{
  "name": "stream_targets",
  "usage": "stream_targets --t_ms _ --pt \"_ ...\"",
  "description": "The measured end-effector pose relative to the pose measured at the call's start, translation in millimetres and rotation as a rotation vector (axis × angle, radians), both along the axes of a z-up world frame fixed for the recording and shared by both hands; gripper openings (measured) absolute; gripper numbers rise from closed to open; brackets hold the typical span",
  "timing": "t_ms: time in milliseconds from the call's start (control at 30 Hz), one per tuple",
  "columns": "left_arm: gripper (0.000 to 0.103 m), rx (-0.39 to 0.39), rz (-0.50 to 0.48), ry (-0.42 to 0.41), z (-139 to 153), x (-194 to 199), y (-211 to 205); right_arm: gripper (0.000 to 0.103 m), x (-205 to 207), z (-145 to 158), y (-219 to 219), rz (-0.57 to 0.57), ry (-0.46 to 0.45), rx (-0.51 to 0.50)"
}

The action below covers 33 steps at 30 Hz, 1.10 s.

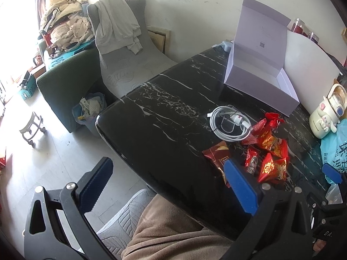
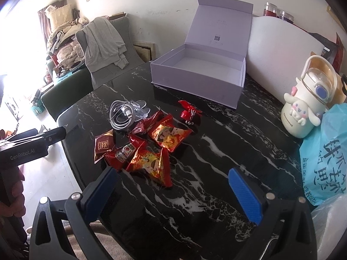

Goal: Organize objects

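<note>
Red snack packets (image 2: 151,149) sit in a loose cluster mid-table on the black marble table (image 2: 216,151), just ahead of my right gripper (image 2: 173,190), at its 11 o'clock; nearest packet lies just beyond the left fingertip. Right gripper spread wide, holding nothing. Coiled white cable (image 2: 122,116) touches the cluster at its 11 o'clock. Small red bow trinket (image 2: 188,110) just off the cluster at 1 o'clock. Open white box (image 2: 201,73), lid up, empty inside, farther back at 12 to 1 o'clock. From my left gripper (image 1: 167,184), also spread wide and empty, the packets (image 1: 266,151) are at 1 o'clock, one partly behind its right finger. Cartoon bottle (image 2: 308,106) and blue plastic bag (image 2: 325,156) at table's 3 o'clock side.
</note>
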<state>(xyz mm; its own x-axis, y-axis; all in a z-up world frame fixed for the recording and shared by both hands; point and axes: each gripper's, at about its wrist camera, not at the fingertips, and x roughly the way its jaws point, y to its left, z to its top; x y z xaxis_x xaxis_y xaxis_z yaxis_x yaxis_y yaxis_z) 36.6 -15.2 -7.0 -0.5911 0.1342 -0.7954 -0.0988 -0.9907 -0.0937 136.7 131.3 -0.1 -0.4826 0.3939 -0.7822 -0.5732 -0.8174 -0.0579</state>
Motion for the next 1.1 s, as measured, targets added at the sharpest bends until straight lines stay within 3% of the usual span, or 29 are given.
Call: stream_targets --t_ms 233,433,800,1100 --pt "0.103 -0.011 -0.047 -0.026 -10 4 4 0.102 -2 -15 -5 0.013 -0.008 -0.041" --pt "0.103 0.047 -0.079 -0.042 -18 7 4 0.101 -5 -25 -5 0.014 0.012 -0.094" --pt "0.103 0.06 -0.053 -0.082 -32 -6 -2 0.098 -21 -42 5 -0.011 0.047 -0.167" --pt "0.103 0.097 -0.076 -0.13 -38 -25 7 0.088 -39 -53 22 -0.057 0.0 -0.173"
